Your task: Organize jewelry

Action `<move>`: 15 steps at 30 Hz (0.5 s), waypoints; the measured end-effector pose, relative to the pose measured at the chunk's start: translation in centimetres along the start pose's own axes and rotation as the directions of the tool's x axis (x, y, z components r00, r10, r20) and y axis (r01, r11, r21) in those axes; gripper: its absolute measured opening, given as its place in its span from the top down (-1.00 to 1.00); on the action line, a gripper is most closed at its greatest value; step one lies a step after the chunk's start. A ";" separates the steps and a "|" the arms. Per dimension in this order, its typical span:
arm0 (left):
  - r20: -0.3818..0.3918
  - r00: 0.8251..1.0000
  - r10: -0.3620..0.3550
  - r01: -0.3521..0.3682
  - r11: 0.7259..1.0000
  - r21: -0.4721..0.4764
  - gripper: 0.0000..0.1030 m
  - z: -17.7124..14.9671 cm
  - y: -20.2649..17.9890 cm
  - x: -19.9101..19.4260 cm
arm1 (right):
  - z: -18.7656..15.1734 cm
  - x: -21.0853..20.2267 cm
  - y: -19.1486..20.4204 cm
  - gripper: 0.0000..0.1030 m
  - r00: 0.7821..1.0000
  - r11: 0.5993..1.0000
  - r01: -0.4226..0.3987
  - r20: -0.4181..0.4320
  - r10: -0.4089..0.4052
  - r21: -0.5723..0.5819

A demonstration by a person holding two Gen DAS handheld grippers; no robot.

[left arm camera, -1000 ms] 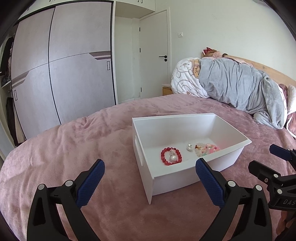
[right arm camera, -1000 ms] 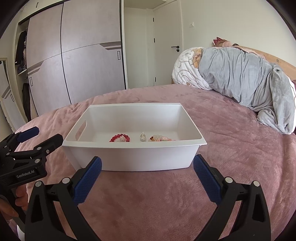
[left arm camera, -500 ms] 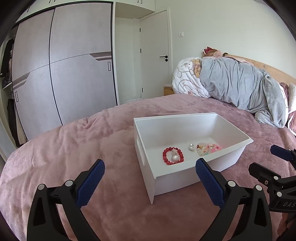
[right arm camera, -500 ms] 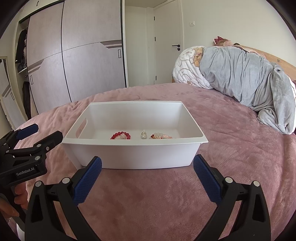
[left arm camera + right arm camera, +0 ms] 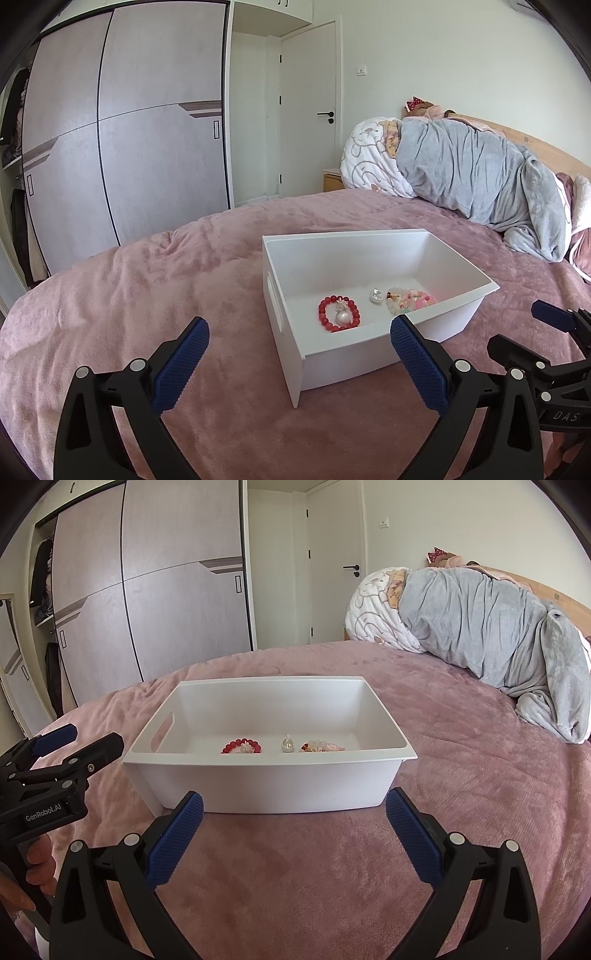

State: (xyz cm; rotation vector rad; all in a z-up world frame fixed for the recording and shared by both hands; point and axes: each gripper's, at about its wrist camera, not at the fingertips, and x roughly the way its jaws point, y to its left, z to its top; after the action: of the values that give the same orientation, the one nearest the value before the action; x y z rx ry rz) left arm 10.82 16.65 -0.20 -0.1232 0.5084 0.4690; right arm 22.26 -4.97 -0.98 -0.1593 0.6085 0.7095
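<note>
The left gripper [image 5: 297,363] hangs with its 2 blue pads spread wide and nothing between them, low over the pink blanket [image 5: 147,295], short of the near-left corner of the white bin [image 5: 369,354]. The right gripper [image 5: 295,834] is likewise spread and empty, squarely facing the bin's long near wall and just short of it.

All the jewelry visible lies inside the bin, on its floor close to the near wall: a red bead bracelet [image 5: 338,313] ringing a pearl-like charm, a small silver piece [image 5: 376,295] just right of it, and a pale pink-and-cream beaded cluster [image 5: 409,301] further right.

Risks, as I judge them: the bin sits on soft plush, so a push on its rim or wall would likely tip or slide it and set the pieces rolling together. The silver piece is small and shiny, and could slip from the pads or be nudged into the cluster. The beaded strands may snag one another when lifted. Because the pieces hug the near wall, a gripper coming down steeply could catch that rim.

Room: the bin is open-topped, its far half is bare, and the blanket around the bin is free on every side. The grey duvet [image 5: 491,627] lies well beyond the bin. The 2 grippers sit near each other by the bin's left corner, so crossing paths there could knock them together.
</note>
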 end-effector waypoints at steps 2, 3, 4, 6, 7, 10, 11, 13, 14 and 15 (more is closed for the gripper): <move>0.033 0.999 0.017 -0.018 1.000 0.023 -0.93 -0.1 -0.3 -0.4 | -0.1 0.1 0.0 -0.90 1.000 1.000 -0.001 -0.002 0.001 0.001; 0.048 0.999 0.024 -0.026 0.999 0.039 -0.93 -0.2 -0.6 -0.6 | -0.1 0.1 0.0 -0.90 1.000 1.000 -0.001 -0.004 0.001 0.000; 0.056 0.998 0.026 -0.028 0.998 0.051 -0.93 -0.3 -0.7 -0.7 | -0.2 0.1 0.0 -0.90 1.000 1.000 0.000 -0.004 0.000 0.000; 0.058 0.998 0.018 -0.021 0.998 0.053 -0.93 -0.3 -0.9 -0.8 | -0.2 0.2 0.0 -0.90 1.000 1.000 0.000 -0.007 0.000 0.000; 0.055 0.998 0.020 -0.022 0.999 0.046 -0.93 -0.3 -0.8 -0.7 | -0.2 0.2 0.0 -0.90 1.000 1.000 -0.001 -0.008 0.001 0.000; 0.042 0.999 0.030 -0.031 0.999 0.040 -0.93 -0.1 -0.6 -0.5 | -0.3 0.2 0.0 -0.90 1.000 1.000 -0.001 -0.010 0.001 0.000; 0.039 0.999 0.035 -0.036 0.998 0.043 -0.93 -0.1 -0.6 -0.4 | -0.2 0.2 0.0 -0.90 1.000 1.000 0.000 -0.009 0.000 0.001; 0.038 0.999 0.036 -0.038 0.998 0.040 -0.93 -0.1 -0.4 -0.3 | -0.2 0.2 0.0 -0.90 1.000 1.000 -0.002 -0.008 0.002 0.005; 0.038 0.998 0.043 -0.044 0.998 0.035 -0.93 0.0 -0.4 -0.3 | -0.2 0.2 0.0 -0.90 1.000 1.000 -0.002 -0.006 0.002 0.008; 0.036 0.998 0.047 -0.048 0.998 0.029 -0.93 0.0 -0.4 -0.1 | -0.1 0.2 0.0 -0.90 1.000 1.000 -0.002 -0.004 0.002 0.011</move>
State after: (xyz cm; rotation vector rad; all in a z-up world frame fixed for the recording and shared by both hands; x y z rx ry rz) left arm 10.90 16.24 -0.11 -0.0742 0.4844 0.5094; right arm 22.29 -4.94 -1.19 -0.1503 0.6159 0.7077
